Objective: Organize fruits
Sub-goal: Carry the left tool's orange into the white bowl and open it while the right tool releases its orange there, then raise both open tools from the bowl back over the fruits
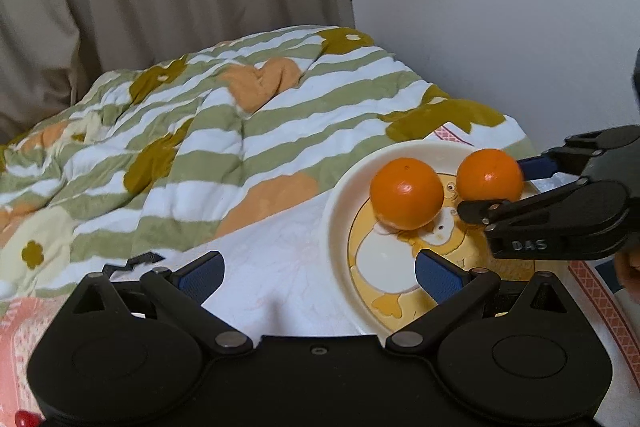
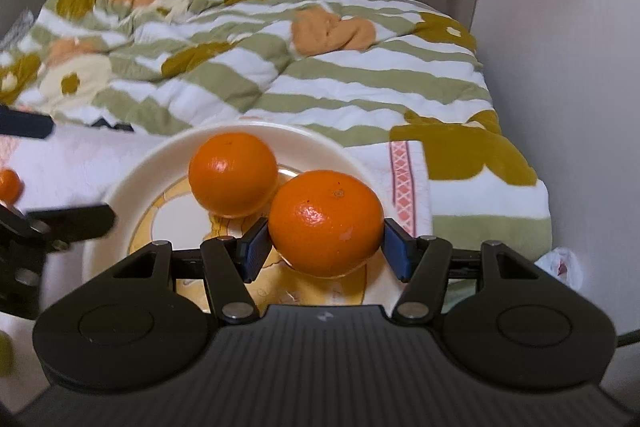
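Orange (image 2: 325, 223) sits centre frame in right wrist view, clamped between right gripper (image 2: 324, 249) pads over the plate (image 2: 132, 179), touching or just beside a second orange (image 2: 233, 174) already resting there. Left gripper (image 1: 320, 273) spread wide, holding nothing, lower frame. Best: lower gently, release only once settled, avoid nudging the neighbour. Another small orange (image 2: 9, 185) at far left edge.

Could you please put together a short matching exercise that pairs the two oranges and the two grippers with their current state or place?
Things:
1. Loose orange
2. Held orange
3. Left gripper
4. Right gripper

States:
A. jaws wide open, nothing between them
B. blue pads against the fruit's two sides
C. resting free on the plate
D. between the blue pads, over the plate

Pairs: 1-C, 2-D, 3-A, 4-B
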`<state>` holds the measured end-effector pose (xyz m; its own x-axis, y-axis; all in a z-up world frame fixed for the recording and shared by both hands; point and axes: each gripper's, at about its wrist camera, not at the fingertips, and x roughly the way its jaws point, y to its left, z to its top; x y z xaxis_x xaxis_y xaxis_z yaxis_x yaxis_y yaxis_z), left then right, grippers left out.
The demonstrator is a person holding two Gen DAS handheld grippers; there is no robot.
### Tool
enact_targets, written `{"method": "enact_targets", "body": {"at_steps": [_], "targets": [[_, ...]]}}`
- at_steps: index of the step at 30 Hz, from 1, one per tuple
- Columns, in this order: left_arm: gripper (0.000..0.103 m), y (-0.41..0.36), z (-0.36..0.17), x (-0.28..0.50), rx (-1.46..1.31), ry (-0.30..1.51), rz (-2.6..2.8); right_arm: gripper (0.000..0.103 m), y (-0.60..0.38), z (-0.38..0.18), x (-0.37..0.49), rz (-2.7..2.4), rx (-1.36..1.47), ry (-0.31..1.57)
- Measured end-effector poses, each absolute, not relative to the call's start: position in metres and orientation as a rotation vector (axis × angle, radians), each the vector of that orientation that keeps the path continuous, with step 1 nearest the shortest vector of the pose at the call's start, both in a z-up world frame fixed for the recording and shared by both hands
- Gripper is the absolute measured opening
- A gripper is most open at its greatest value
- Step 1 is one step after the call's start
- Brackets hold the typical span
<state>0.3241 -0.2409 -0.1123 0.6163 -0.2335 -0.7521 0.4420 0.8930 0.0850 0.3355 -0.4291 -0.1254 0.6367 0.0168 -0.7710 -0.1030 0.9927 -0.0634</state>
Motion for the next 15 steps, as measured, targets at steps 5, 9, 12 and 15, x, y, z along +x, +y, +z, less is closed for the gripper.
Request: {"method": "enact_targets", "body": {"at_steps": [5,9,12,15], "targets": [[0.103,-0.232,-0.112,0.319,0.252,0.840,-0.384,0.075,-0.426,-0.133,0.339,0.076,-0.110,0.875],[0.103,-0.226,-0.109,0.316,0.209,0.852,-0.372,0.079,-0.419,-0.136,0.338,0.082,-0.172,0.859],[0.103,-0.223,-0.103,0.311,0.206,0.842,-0.351,0.103,-0.416,-0.127,0.329,0.075,-0.209,0.793],[0.103,-0.220,-0.096,0.303,0.209,0.826,-0.328,0.103,-0.416,-0.115,0.319,0.069,-0.224,0.757]]}}
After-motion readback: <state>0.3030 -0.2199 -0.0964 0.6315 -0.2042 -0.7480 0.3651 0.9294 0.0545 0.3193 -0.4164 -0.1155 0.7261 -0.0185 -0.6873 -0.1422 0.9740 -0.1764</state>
